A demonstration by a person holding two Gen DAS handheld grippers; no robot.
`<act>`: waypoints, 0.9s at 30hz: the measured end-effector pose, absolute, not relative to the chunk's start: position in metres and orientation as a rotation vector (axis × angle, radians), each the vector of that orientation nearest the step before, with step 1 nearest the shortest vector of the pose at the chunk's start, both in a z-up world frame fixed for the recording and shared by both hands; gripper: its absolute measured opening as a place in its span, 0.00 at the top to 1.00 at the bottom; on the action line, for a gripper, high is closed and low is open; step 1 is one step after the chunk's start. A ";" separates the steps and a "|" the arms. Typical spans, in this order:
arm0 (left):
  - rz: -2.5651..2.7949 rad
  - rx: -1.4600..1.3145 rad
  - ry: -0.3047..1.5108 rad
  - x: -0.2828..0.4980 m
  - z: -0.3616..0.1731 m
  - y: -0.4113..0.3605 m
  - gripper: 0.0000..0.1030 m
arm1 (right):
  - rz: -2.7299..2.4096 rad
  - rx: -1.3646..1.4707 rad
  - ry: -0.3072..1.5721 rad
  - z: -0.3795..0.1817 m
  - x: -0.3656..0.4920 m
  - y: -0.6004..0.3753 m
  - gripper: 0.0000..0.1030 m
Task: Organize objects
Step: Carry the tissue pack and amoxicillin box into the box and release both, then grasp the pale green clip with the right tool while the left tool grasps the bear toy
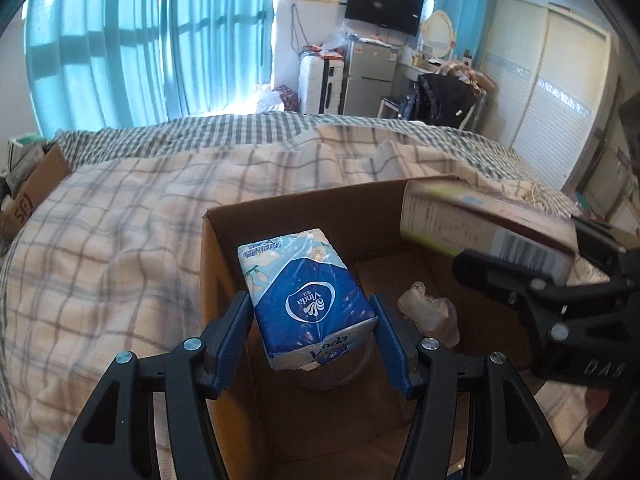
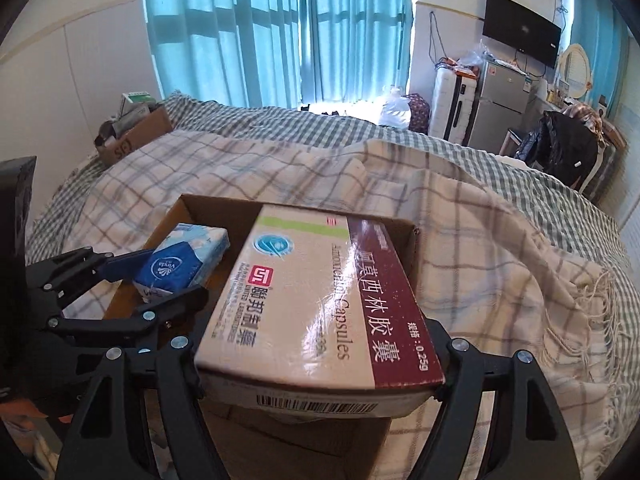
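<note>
My left gripper [image 1: 312, 332] is shut on a blue Vinda tissue pack [image 1: 304, 296] and holds it over the open cardboard box [image 1: 224, 240] on the bed. My right gripper [image 2: 320, 344] is shut on a beige and maroon capsule box [image 2: 316, 300] and holds it over the same cardboard box [image 2: 208, 204], at its right side. The capsule box [image 1: 480, 228] and right gripper [image 1: 532, 276] show at right in the left wrist view. The tissue pack [image 2: 180, 260] and left gripper [image 2: 160, 276] show at left in the right wrist view. A crumpled white wrapper [image 1: 430, 312] lies inside the box.
The box sits on a plaid blanket [image 1: 120, 240] covering the bed. A second cardboard box [image 2: 136, 132] with items stands at the bed's far left corner. Beyond the bed are teal curtains [image 2: 260, 32], a fridge [image 2: 500, 104], a suitcase [image 2: 452, 104] and a chair with dark clothes [image 2: 560, 148].
</note>
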State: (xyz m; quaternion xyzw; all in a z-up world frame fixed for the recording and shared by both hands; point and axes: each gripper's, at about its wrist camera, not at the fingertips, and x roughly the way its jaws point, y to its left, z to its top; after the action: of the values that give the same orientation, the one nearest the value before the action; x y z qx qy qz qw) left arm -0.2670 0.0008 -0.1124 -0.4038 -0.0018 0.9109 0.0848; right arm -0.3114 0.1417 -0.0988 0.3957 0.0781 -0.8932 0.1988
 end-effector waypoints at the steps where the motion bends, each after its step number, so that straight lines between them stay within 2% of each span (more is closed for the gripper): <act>1: 2.714 -1.194 -0.012 -0.265 -0.111 0.001 0.39 | -2.509 1.103 0.218 -0.097 -0.310 0.143 0.25; 2: 2.711 -1.186 -0.025 -0.267 -0.109 0.002 0.38 | -2.521 1.088 0.212 -0.094 -0.308 0.144 0.22; 3: 2.708 -1.181 -0.045 -0.264 -0.106 0.001 0.33 | -2.539 1.064 0.192 -0.089 -0.304 0.148 0.09; 4: 2.703 -1.182 -0.056 -0.263 -0.103 0.001 0.24 | -2.551 1.055 0.177 -0.084 -0.301 0.150 0.05; 6: 2.705 -1.182 -0.068 -0.256 -0.094 0.001 0.14 | -2.570 1.030 0.162 -0.070 -0.292 0.155 0.05; 11: 2.749 -1.138 -0.053 -0.225 -0.054 0.000 0.13 | -2.633 0.942 0.199 -0.021 -0.254 0.166 0.05; 17: 2.826 -1.013 -0.068 -0.164 0.002 -0.002 0.00 | -2.711 0.800 0.259 0.050 -0.180 0.178 0.05; 22: 2.860 -0.941 -0.092 -0.111 0.029 -0.007 0.00 | -2.749 0.712 0.281 0.086 -0.112 0.185 0.05; 27: 2.876 -0.921 -0.163 -0.069 0.022 -0.020 0.00 | -2.776 0.715 0.306 0.084 -0.060 0.191 0.05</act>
State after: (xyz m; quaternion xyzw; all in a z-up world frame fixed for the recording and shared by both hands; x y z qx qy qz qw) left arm -0.0690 -0.0204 0.0216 -0.3039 -0.0539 0.9494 0.0586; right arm -0.0596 0.1910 0.0839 0.2459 0.1052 -0.9549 0.1288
